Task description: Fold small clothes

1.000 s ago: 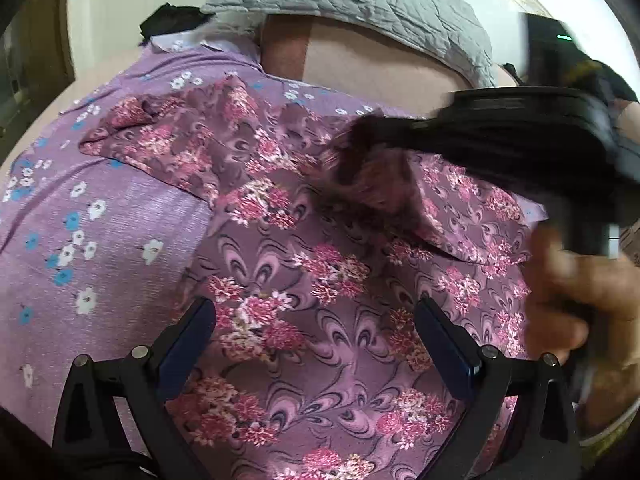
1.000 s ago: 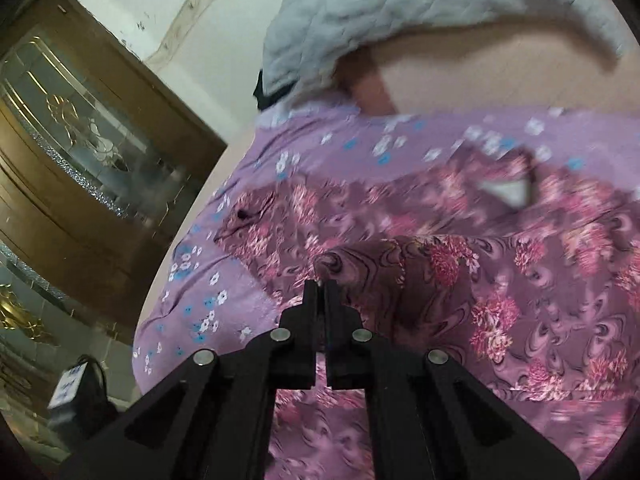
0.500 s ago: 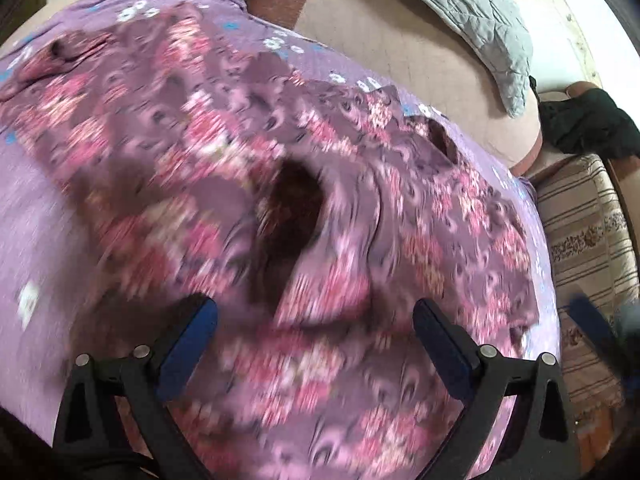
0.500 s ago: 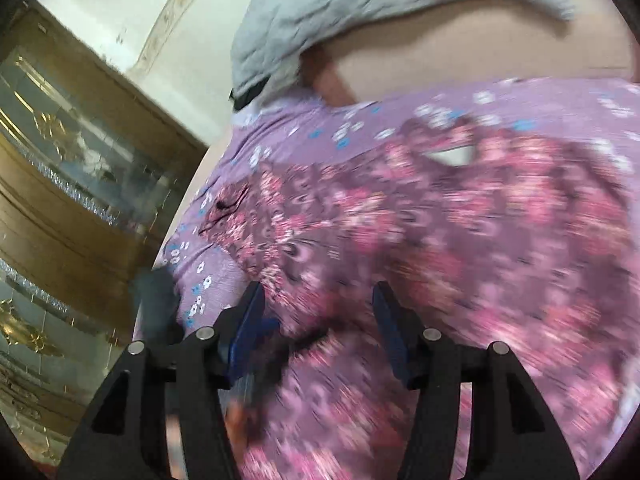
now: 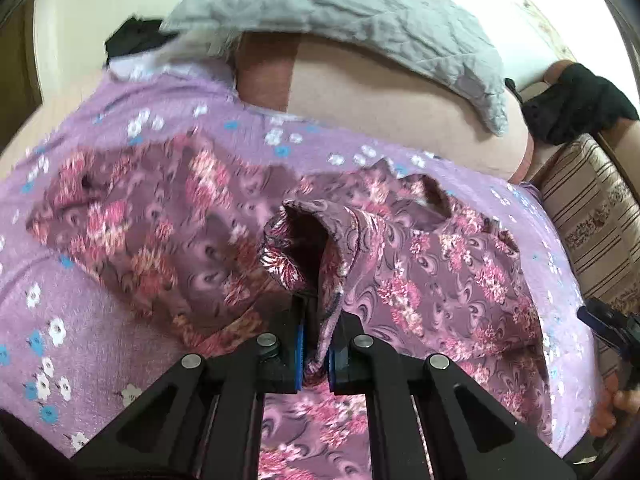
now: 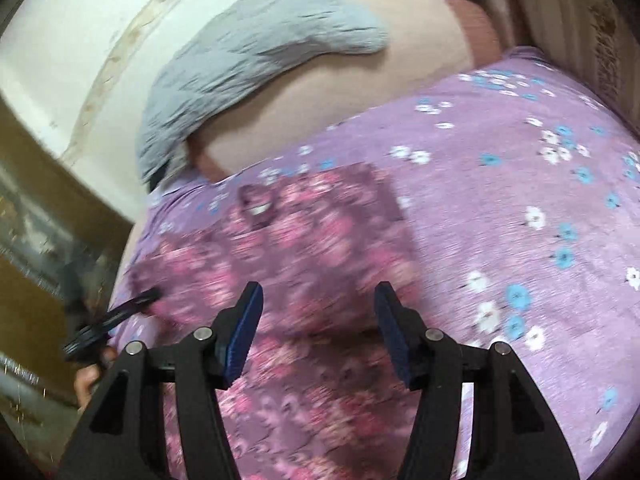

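Observation:
A mauve garment with pink flowers lies spread on a lilac flowered bedsheet. My left gripper is shut on a raised fold of the garment, which stands up in a loop just ahead of the jaws. In the right wrist view the same garment lies blurred under my right gripper, which is open and empty just above the cloth. The right gripper also shows at the right edge of the left wrist view.
A grey quilted blanket lies over a tan headboard at the back. Black cloth and a striped cushion sit at the right. A wooden door stands left in the right wrist view.
My left gripper went from open to shut on a fold of the garment. My right gripper let go of the garment, opened, and swung to the garment's right side.

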The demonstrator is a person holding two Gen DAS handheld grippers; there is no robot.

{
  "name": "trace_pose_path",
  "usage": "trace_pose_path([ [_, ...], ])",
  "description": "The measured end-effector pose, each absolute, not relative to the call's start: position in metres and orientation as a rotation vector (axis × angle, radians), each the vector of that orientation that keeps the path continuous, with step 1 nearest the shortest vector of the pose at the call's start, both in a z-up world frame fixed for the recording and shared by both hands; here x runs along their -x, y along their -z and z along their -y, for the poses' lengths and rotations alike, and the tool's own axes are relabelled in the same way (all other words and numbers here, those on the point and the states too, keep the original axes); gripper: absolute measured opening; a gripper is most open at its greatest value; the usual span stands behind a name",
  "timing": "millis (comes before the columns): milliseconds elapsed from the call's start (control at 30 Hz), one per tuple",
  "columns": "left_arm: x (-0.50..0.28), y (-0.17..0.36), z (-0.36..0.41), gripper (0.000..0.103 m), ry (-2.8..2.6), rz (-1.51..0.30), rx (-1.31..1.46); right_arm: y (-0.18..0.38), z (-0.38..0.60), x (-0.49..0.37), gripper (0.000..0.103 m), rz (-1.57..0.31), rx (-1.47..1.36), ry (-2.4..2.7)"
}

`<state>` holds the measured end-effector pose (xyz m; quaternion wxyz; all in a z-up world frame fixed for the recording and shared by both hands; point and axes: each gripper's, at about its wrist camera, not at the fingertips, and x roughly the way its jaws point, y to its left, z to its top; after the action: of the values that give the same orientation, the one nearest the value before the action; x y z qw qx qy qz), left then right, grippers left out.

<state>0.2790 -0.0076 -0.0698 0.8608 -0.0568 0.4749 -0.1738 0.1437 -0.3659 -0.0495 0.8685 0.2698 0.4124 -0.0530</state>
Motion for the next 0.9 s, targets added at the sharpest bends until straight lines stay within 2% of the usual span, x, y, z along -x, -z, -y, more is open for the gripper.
trace_pose_path([
  [300, -0.276, 0.094, -0.006, 0.006, 0.314, -1.09, 0.136, 0.096, 0.387, -0.222, 0.059, -0.957, -0.474, 0.187],
  [367, -0.272, 0.094, -0.01, 0.006, 0.288, -1.09, 0.129, 0.11, 0.393, -0.239, 0.066, -0.98, -0.475, 0.198],
  [500, -0.268, 0.1, -0.003, 0.006, 0.268, -1.092, 0.094, 0.137, 0.394, -0.256, 0.067, -1.053, -0.505, 0.185],
  [533, -0.268, 0.101, 0.001, 0.006, 0.256, -1.089, 0.072, 0.139, 0.392, -0.257, 0.056, -1.056, -0.499, 0.166],
  [567, -0.269, 0.101, 0.001, 0.006, 0.247, -1.083, 0.067, 0.138, 0.39, -0.259, 0.029, -1.054, -0.477, 0.151],
  [600, -0.269, 0.1, 0.0, 0.006, 0.248, -1.08, 0.078, 0.135, 0.39, -0.258, 0.011, -1.049, -0.465, 0.151],
  [633, -0.27, 0.097, -0.001, 0.006, 0.264, -1.07, 0.101, 0.128, 0.392, -0.255, 0.006, -1.026, -0.461, 0.167],
  [767, -0.271, 0.099, 0.015, 0.006, 0.294, -1.056, 0.061, 0.109, 0.406, -0.24, 0.006, -0.925, -0.426, 0.245],
  [900, -0.273, 0.116, 0.02, 0.006, 0.264, -1.1, 0.02, 0.132, 0.407, -0.246, 0.007, -1.009, -0.434, 0.251],
])
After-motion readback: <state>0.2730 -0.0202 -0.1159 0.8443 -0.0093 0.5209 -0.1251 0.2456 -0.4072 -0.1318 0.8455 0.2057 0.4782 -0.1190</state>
